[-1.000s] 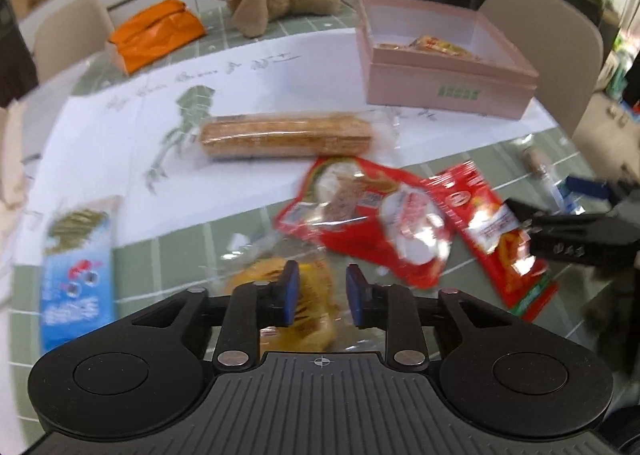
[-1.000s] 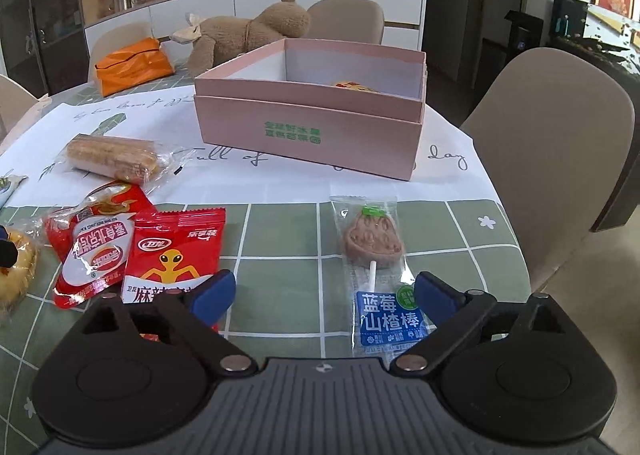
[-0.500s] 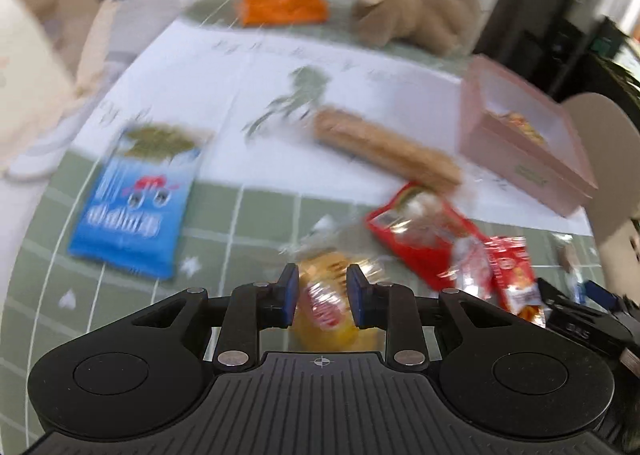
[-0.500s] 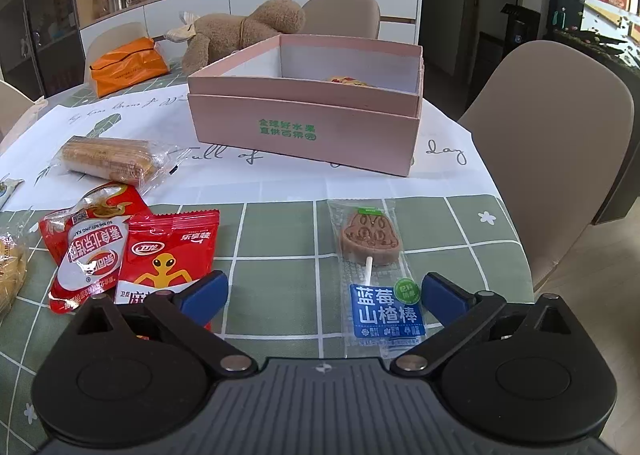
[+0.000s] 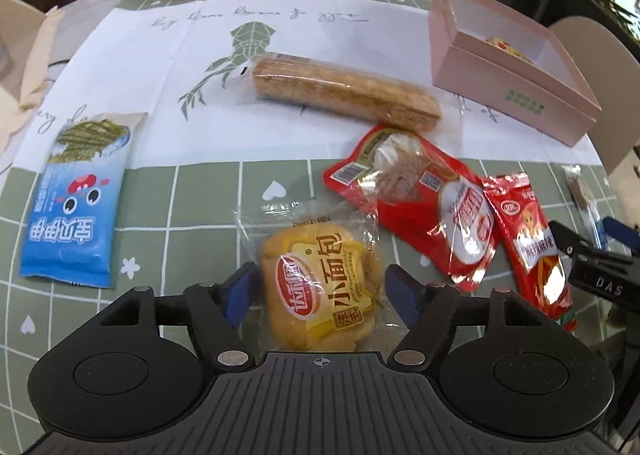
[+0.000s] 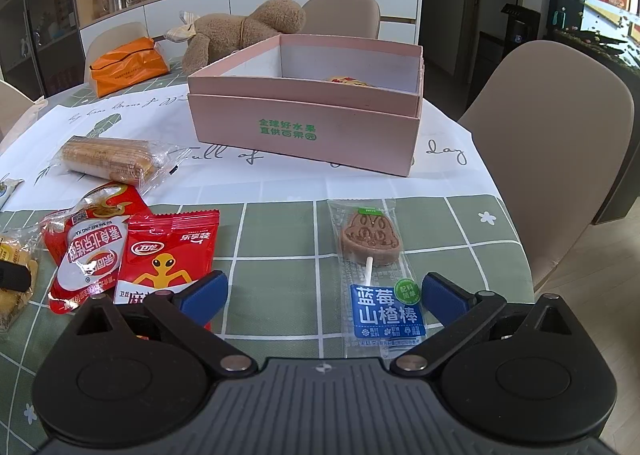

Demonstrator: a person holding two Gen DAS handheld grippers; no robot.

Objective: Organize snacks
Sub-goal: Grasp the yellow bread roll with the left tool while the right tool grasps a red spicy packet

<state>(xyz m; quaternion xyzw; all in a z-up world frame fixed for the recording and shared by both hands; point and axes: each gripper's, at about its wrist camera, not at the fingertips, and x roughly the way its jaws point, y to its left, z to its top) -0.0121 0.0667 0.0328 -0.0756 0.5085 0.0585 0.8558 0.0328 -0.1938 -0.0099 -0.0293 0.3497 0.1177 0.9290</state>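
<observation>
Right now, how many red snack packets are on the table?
2. The larger red pouch lies right of the bread bun; the alien packet overlaps its right edge. Others may be hidden inside the pink box.

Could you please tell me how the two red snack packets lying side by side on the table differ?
The larger red packet has a clear window showing brownish food; the smaller red packet is fully printed, with a yellow alien figure. The larger looks puffy and crinkled, the smaller flatter and narrower. The larger overlaps the smaller's edge. Both are sealed, mostly red, and lie flat on the checked tablecloth.
</observation>
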